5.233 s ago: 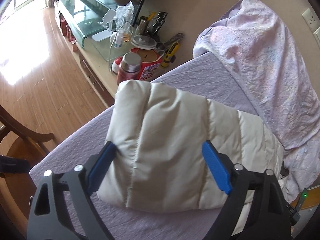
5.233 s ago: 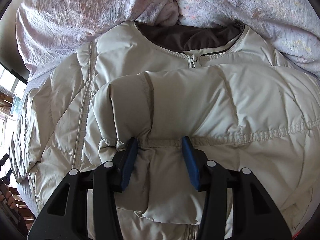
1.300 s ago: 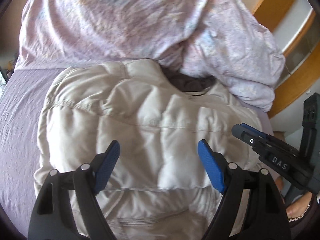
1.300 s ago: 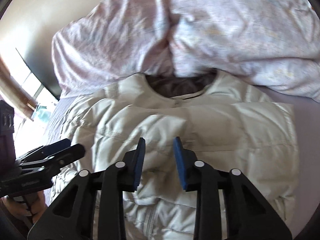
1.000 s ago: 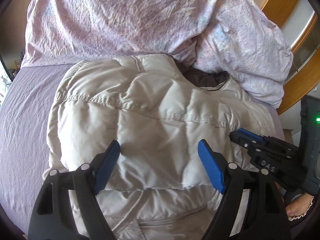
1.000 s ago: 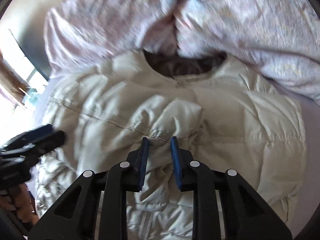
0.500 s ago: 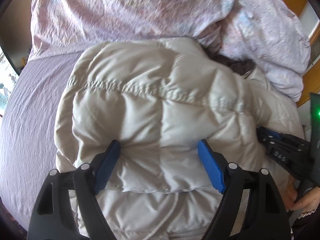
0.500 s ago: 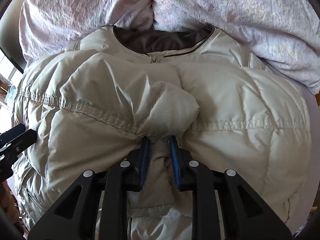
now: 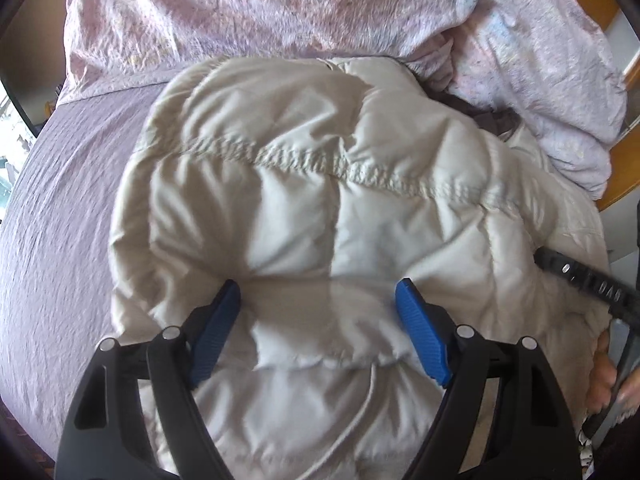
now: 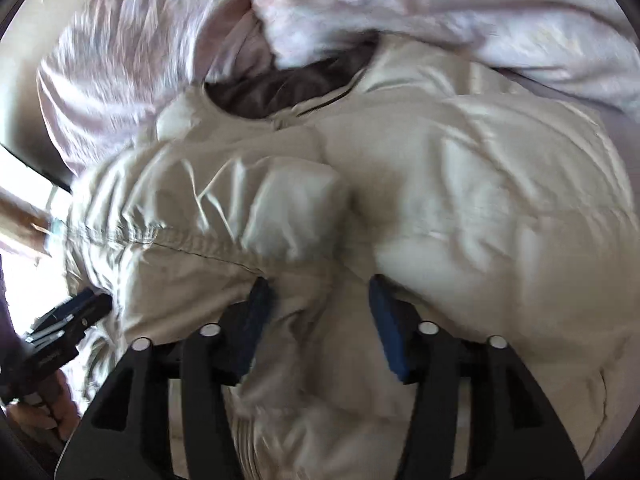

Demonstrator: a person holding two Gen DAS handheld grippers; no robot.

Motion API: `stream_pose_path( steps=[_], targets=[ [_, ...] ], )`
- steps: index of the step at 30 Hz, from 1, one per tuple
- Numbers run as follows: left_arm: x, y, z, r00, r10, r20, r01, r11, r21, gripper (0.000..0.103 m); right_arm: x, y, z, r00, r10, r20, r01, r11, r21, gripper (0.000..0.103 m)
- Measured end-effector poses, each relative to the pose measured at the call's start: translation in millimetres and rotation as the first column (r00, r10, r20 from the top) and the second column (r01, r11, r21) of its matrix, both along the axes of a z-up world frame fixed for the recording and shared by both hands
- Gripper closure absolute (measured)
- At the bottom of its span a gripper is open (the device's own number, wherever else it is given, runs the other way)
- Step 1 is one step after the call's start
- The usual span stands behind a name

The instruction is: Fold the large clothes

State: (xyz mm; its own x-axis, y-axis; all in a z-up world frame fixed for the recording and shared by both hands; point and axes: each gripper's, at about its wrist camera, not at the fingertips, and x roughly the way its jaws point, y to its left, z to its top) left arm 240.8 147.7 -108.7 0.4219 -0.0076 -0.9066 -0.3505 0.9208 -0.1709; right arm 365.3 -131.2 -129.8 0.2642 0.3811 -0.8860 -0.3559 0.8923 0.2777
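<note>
Folded puffer jacket (image 9: 320, 208) on the bed (image 9: 60, 240)
Left gripper (image 9: 320, 312) spread over its fold, gripping nothing; right gripper (image 10: 320, 304) opening, fabric between the jaws.

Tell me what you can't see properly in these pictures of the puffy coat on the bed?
- Right wrist view: motion blur smears the cream quilted puffer jacket, so its zip is unclear.
- Left wrist view: the jacket's dark grey lining is mostly covered by the folded sleeve.
- Both views: the jacket's hem is cut off by the bottom edge.
- Left wrist view: the right hand-held gripper is blurred, tips hidden.
</note>
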Motion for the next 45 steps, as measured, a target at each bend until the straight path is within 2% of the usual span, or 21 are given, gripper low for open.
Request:
stream_pose_path(
  steps=[6,8,10,14,20,25,27,31,37,38,39,41,43,44,45],
  targets=[
    [-46,21,19,1.0,0.012,0.023,-0.012,1.0,0.021,0.018,-10,-72,30,0.999,-0.05,0.021,0.051,0.998,-0.033,0.027],
    [-67,30,21,0.999,0.029,0.017,-0.029,0.999,0.028,0.018,-17,-101,32,0.998,-0.069,0.009,0.069,0.996,-0.048,0.026],
    [-84,36,19,0.999,0.043,0.008,-0.043,0.998,0.035,0.018,-24,-129,32,0.995,-0.101,-0.003,0.1,0.992,-0.081,0.02],
    [-118,43,13,0.997,0.076,-0.007,-0.076,0.997,0.01,0.018,-42,-187,22,0.982,-0.182,-0.047,0.176,0.979,-0.098,0.019],
    [-156,38,-1,0.995,0.097,-0.038,-0.097,0.995,-0.016,0.018,-71,-260,-7,0.945,-0.253,-0.206,0.249,0.967,-0.048,0.019],
    [-179,36,-16,0.989,0.139,-0.049,-0.143,0.987,-0.073,0.018,-100,-290,-30,0.921,-0.208,-0.33,0.235,0.971,0.043,0.019],
    [-190,37,-23,0.985,0.164,-0.046,-0.168,0.979,-0.113,0.018,-108,-296,-36,0.914,-0.188,-0.359,0.231,0.969,0.082,0.019],
    [-205,33,-22,0.985,0.174,-0.017,-0.175,0.976,-0.128,0.023,-126,-299,-40,0.912,-0.131,-0.388,0.21,0.963,0.167,0.019],
    [-223,26,-23,0.985,0.171,0.001,-0.168,0.971,-0.172,0.045,-141,-288,-42,0.909,-0.04,-0.415,0.154,0.957,0.245,0.027],
    [-225,25,-23,0.985,0.172,0.001,-0.169,0.97,-0.176,0.048,-142,-286,-42,0.907,-0.03,-0.419,0.15,0.955,0.254,0.029],
    [-226,24,-23,0.985,0.174,0.001,-0.171,0.969,-0.178,0.05,-143,-285,-43,0.906,-0.021,-0.423,0.145,0.954,0.262,0.038],
    [-228,21,-22,0.985,0.173,0.001,-0.169,0.968,-0.184,0.057,-143,-280,-46,0.9,0.0,-0.436,0.133,0.952,0.275,0.04],
    [-230,18,-20,0.986,0.167,0.006,-0.163,0.969,-0.184,0.066,-147,-283,-46,0.898,0.019,-0.439,0.119,0.951,0.285,0.056],
    [-230,16,-18,0.986,0.164,0.009,-0.16,0.971,-0.18,0.075,-148,-281,-46,0.901,0.025,-0.433,0.115,0.949,0.295,0.07],
    [-231,15,-16,0.986,0.164,0.012,-0.159,0.972,-0.174,0.079,-149,-283,-45,0.906,0.028,-0.423,0.114,0.945,0.306,0.084]
  ],
)
